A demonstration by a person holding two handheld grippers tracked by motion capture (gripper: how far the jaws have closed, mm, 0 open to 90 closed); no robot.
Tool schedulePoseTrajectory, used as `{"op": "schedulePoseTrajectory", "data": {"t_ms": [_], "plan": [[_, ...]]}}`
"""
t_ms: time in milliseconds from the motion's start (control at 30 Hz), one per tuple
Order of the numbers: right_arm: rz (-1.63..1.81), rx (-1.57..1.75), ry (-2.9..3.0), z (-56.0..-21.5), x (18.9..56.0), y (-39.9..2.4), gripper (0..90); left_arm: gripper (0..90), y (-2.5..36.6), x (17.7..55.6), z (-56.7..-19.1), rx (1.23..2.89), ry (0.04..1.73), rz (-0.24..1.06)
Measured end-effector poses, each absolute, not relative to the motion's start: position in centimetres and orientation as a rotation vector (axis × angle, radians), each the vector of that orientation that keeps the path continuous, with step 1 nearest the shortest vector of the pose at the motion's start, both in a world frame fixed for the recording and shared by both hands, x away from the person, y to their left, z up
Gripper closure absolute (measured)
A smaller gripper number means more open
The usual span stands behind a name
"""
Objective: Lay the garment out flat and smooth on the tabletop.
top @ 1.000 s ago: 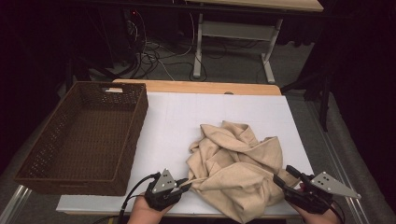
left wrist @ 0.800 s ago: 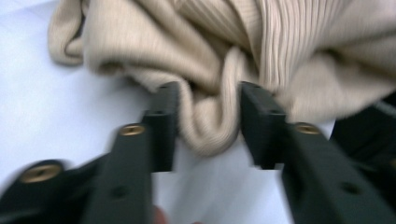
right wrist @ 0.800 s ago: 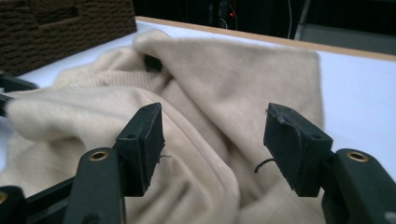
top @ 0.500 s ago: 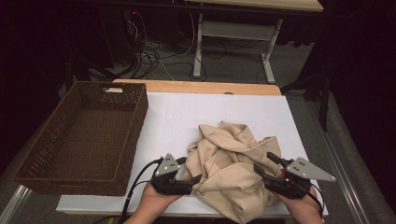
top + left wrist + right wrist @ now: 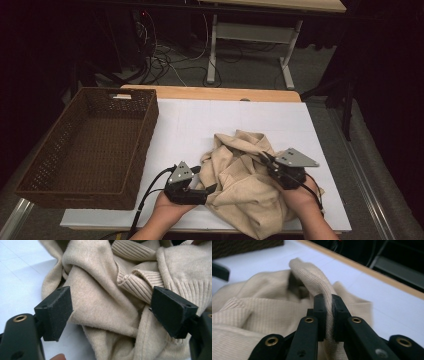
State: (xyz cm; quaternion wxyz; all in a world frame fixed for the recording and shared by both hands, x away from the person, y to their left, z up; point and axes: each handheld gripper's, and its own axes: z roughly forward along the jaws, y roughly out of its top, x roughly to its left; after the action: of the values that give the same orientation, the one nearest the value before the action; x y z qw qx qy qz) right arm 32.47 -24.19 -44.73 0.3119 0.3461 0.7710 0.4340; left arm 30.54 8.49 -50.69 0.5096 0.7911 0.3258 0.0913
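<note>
A beige knit sweater point(image 5: 245, 185) lies crumpled on the white table top point(image 5: 200, 125), near the front edge. My left gripper point(image 5: 204, 181) sits at its left edge. Its jaws have just opened and stand wide apart in the left gripper view point(image 5: 112, 307), with sweater folds point(image 5: 105, 290) lying between them and neither pad pressing. My right gripper point(image 5: 266, 159) is on the sweater's right side. Its jaws have just closed, and in the right gripper view point(image 5: 329, 305) they pinch a raised fold of the sweater point(image 5: 312, 277).
A brown wicker basket point(image 5: 145, 140) stands on the table's left side. A wooden strip point(image 5: 210, 93) runs along the far edge. Beyond it are cables and a desk frame point(image 5: 250, 35) on the floor. White table surface stretches behind the sweater.
The right gripper moved up and left from the sweater's front right corner and shut on a fold. The left gripper edged toward the sweater and its jaws opened.
</note>
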Motion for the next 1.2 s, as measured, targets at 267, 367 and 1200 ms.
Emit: {"op": "schedulePoseTrajectory", "data": {"t_ms": [267, 367, 1200], "plan": [[1.181, 1.11, 1.87, -44.7, 29.8, -32.3, 85.0, 16.9, 8.5, 30.5, -50.9, 1.899, 0.804, 0.225], [1.149, 1.155, 1.835, -45.7, 28.9, -34.5, 85.2, 17.0, 8.4, 30.5, -51.0, 1.907, 0.808, 0.226], [1.171, 1.267, 1.682, -46.1, 26.7, -39.8, 54.5, 17.2, 8.1, 31.1, -51.6, 1.931, 0.799, 0.213]]}}
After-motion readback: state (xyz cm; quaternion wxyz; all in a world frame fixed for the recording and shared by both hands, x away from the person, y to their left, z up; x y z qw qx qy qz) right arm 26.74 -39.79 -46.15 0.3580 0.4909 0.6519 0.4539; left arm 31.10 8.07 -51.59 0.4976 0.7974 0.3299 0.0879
